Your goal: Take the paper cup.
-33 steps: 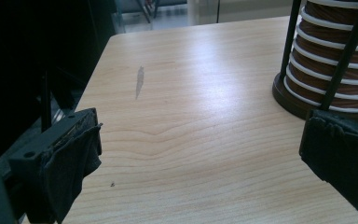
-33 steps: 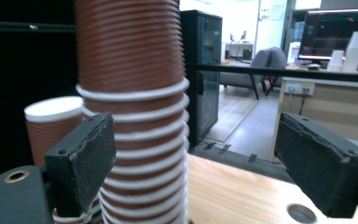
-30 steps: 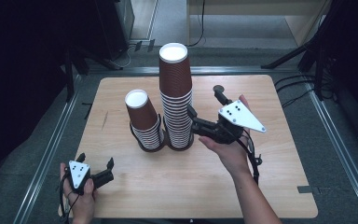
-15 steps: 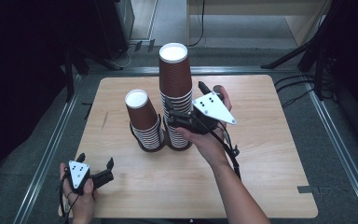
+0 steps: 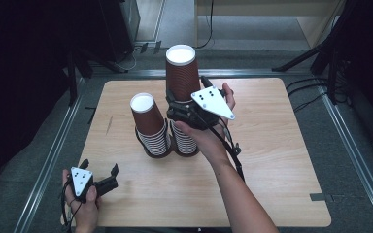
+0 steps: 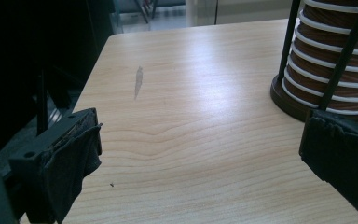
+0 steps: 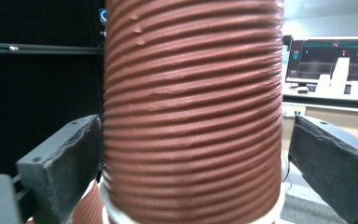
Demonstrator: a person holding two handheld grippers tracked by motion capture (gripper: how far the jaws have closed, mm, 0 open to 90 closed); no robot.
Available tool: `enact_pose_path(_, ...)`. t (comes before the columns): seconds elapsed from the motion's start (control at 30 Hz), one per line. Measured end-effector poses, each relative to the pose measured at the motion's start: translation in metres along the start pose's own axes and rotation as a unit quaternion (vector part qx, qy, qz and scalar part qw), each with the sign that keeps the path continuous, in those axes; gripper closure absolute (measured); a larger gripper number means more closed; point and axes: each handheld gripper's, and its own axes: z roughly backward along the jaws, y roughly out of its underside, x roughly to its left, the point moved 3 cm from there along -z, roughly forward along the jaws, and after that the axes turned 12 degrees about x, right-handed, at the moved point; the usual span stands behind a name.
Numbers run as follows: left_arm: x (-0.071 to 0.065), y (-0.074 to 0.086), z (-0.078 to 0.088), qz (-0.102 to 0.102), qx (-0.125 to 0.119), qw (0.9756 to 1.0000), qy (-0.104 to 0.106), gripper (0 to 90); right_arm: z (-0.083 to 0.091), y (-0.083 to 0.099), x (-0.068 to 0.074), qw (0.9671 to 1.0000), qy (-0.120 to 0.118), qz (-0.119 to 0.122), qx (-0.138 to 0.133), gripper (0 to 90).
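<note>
I saw a pale wooden bench [image 5: 272, 160] in a dark room, grey floor around it. My left hand-held gripper [image 5: 99, 177] rested wide and empty near its front edge. The shorter cup stack [image 5: 150, 126] stood touching the taller cup stack [image 5: 182, 77]. My right hand-held gripper [image 5: 179, 110] straddled the top cup [image 7: 191, 107], jaws just opened, a gap on one side.

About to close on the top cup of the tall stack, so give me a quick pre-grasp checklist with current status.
1. Right claw open: ok.
2. Top cup between its jaws: ok.
3. Pads pressing the cup: not ok; left pad at the wall, right pad clear.
4. Tall stack upright: ok.
5. Short stack clear of the right claw: cannot tell.
6. Left claw open, parked near the table edge: ok.
</note>
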Motion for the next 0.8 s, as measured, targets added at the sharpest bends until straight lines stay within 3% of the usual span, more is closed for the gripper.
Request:
enact_pose_path(0.23, 0.0006, 0.0, 0.0001, 0.0, 0.001, 1.0, 0.004, 0.0, -0.0059, -0.0016, 0.0045, 0.9998, 0.008, 0.021, 0.001, 8.0)
enact_pose_path(0.8, 0.0012, 0.0, 0.0003, 0.0, 0.001, 1.0, 0.008, 0.0, -0.0078, -0.0094, 0.0033, 0.9997, 0.009, 0.023, -0.002, 9.8)
